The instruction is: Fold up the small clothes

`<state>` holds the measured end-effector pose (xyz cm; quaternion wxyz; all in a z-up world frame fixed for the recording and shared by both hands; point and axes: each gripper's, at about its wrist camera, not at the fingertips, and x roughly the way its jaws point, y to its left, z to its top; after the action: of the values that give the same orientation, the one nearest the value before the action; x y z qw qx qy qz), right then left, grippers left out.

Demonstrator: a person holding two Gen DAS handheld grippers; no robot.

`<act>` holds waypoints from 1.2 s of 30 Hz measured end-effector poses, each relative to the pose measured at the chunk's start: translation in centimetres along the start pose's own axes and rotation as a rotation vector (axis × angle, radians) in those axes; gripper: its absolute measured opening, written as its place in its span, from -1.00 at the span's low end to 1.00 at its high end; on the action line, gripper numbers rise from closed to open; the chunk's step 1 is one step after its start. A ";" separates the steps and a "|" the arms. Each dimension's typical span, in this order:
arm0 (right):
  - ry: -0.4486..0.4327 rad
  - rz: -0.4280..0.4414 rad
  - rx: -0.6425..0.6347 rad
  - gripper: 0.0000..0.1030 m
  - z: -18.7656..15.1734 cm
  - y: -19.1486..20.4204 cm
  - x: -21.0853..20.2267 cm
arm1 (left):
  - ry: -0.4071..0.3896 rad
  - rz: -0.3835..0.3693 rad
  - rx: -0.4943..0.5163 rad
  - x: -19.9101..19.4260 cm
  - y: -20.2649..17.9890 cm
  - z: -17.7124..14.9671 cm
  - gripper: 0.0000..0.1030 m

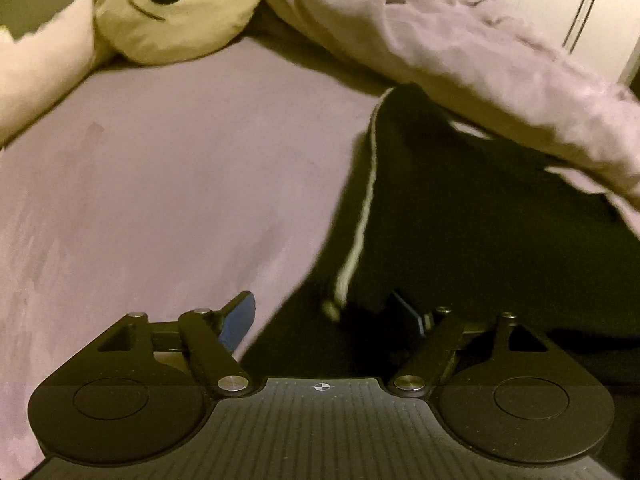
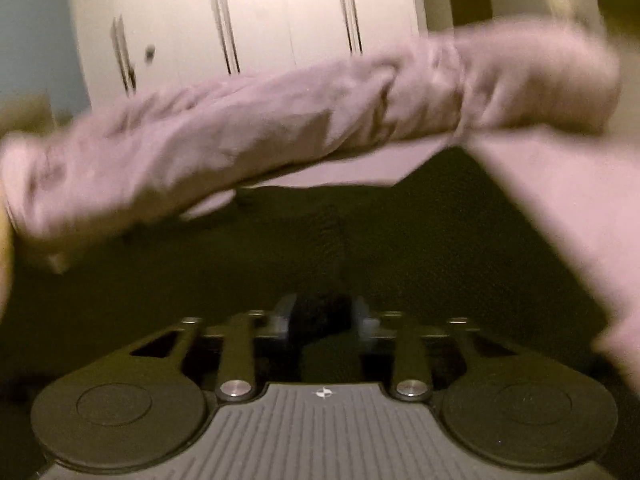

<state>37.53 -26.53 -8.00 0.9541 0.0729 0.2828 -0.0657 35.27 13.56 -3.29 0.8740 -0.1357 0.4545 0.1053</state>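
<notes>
Nearest to me, my left gripper (image 1: 326,314) has its blue-padded fingers (image 1: 240,320) spread wide, one over the bare sheet and the other over the dark cloth, with nothing pinched between them. The black garment with a thin white stripe along its seam (image 1: 460,220) lies on the mauve bed sheet (image 1: 160,168), its striped edge running away from that gripper towards the far side.

My right gripper (image 2: 323,318) is partly parted, and a dark bunch of fabric sits between its grey pads (image 2: 286,316). The view is too blurred for me to tell whether the pads press on it or merely flank it.

To do this fold well, I judge I should first get the garment flat: take a corner near the striped edge with the left gripper and a matching corner with the right, pull lightly apart to draw out the wrinkles, then carry one edge over onto the other and press the crease down.

Beyond the garment, the crumpled pale pink duvet (image 1: 460,52) overhangs its far edge, so I would draw the garment towards me onto open sheet before folding, or the duvet will catch in the fold. Further off, the round cream plush cushion with a stitched face (image 1: 180,8) is clear of the work, and the white wardrobe doors (image 2: 248,12) stand behind.
</notes>
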 end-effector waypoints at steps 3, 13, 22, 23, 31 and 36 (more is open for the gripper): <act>-0.039 0.002 -0.042 0.03 -2.2 -1.7 -6.7 | 0.040 -0.026 0.019 -2.6 1.7 -3.2 0.64; 0.137 -0.009 0.062 0.25 -13.0 -10.4 -22.5 | 0.048 0.025 -0.005 -10.1 6.6 -14.2 0.74; 0.113 -0.060 0.198 0.46 -13.0 -16.5 -27.4 | 0.095 0.066 -0.073 -13.3 11.1 -18.0 0.83; 0.114 -0.074 0.202 0.46 -13.2 -17.1 -27.7 | 0.099 0.064 -0.078 -13.4 11.4 -18.3 0.83; 0.224 0.066 0.303 0.50 -14.9 -20.3 -26.8 | 0.119 -0.024 -0.092 -13.4 12.0 -19.4 0.90; 0.226 0.139 0.252 0.17 -14.1 -19.8 -26.0 | 0.132 -0.061 -0.151 -13.0 12.2 -19.2 0.77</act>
<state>5.17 -41.27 -7.48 0.9019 0.2184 0.3718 -0.0260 9.48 17.91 -4.84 0.8323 -0.2214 0.4975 0.1036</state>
